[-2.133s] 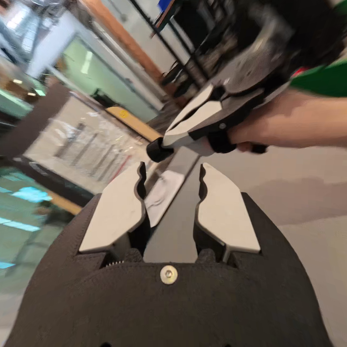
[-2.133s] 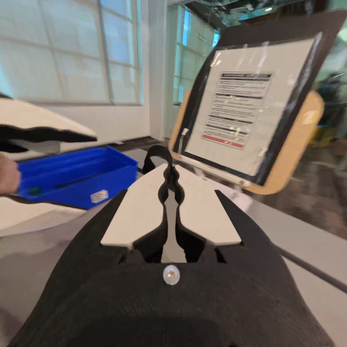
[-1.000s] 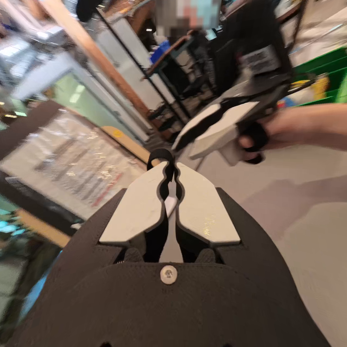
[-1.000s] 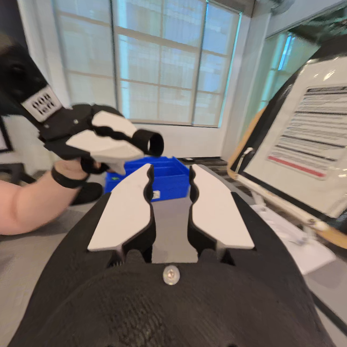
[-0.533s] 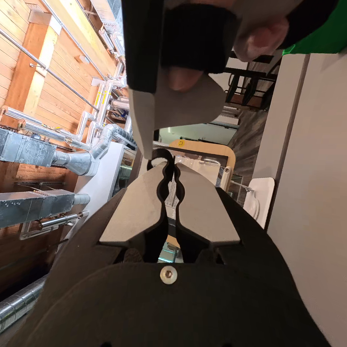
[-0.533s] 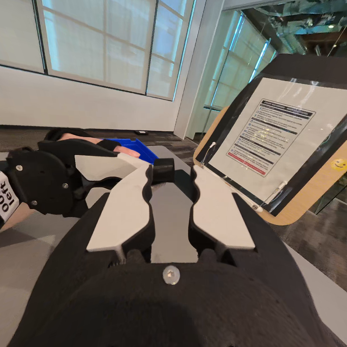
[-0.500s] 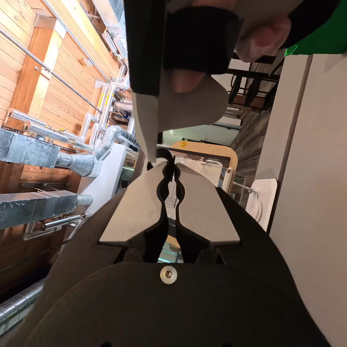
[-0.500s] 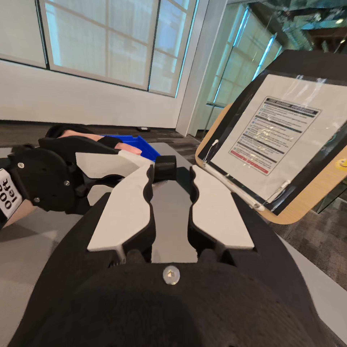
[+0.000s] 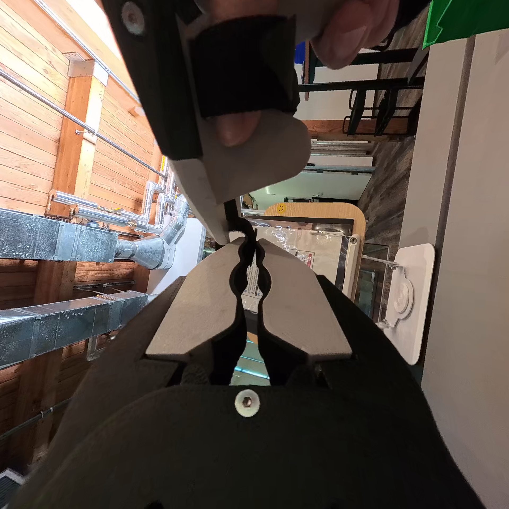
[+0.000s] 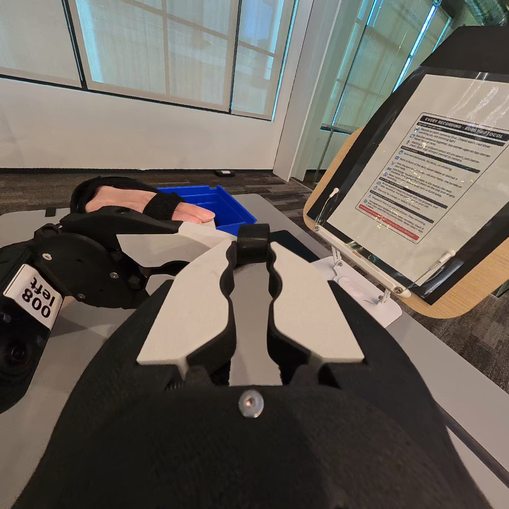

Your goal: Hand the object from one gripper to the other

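A small black ring (image 10: 252, 239) sits at centre frame between the fingertips of the right tool (image 10: 251, 249), whose jaws close on its sides. The left tool (image 9: 249, 242), reaching in from the left, is clamped on the same ring above the grey tabletop (image 10: 429, 366).

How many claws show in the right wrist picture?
2. The right claw fills the foreground, black ring between its tips; the left claw reaches in from the left, pinching it. None seems hidden.
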Demonstrator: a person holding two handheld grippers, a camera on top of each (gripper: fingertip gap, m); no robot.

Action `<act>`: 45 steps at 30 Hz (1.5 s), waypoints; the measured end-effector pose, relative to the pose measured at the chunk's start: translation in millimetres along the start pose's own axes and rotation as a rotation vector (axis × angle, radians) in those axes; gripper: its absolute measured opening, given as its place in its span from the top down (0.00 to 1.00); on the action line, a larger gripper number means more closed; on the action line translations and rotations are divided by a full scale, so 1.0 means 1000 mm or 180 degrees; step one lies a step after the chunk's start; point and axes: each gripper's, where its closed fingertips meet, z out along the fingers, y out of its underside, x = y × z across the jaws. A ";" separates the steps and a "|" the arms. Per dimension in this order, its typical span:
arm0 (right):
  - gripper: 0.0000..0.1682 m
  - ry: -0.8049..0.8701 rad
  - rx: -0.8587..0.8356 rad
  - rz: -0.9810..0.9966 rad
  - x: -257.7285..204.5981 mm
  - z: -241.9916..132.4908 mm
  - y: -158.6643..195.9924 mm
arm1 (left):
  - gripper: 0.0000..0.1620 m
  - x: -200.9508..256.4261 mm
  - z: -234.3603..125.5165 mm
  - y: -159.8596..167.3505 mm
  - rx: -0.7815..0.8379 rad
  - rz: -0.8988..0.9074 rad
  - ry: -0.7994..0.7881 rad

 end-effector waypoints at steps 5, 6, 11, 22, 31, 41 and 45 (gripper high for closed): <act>0.88 0.0171 0.0182 -0.0087 0.010 -0.005 -0.008 | 0.87 -0.007 -0.002 -0.007 0.0129 -0.0560 0.0028; 0.88 0.0223 0.0197 -0.0117 0.014 -0.007 -0.008 | 0.84 -0.009 -0.004 -0.010 0.0182 -0.0731 0.0078; 0.88 0.0129 0.0532 -0.0205 0.027 -0.018 -0.012 | 0.84 -0.039 -0.014 -0.018 0.0574 -0.1996 0.0164; 0.87 0.0039 0.1219 -0.2937 -0.040 -0.027 -0.011 | 0.65 -0.042 -0.034 -0.019 0.0866 -0.5969 0.3042; 0.87 0.0013 0.1227 -0.3422 -0.056 -0.022 -0.007 | 0.69 -0.027 -0.048 -0.025 0.0786 -0.5374 0.3328; 0.85 0.0292 0.1192 -0.3462 -0.048 -0.016 -0.007 | 0.84 -0.022 -0.044 -0.021 0.0780 -0.5039 0.3120; 0.84 0.0478 0.1068 -0.3296 -0.029 -0.015 -0.007 | 0.84 -0.042 -0.036 -0.008 0.0943 -0.4793 0.2402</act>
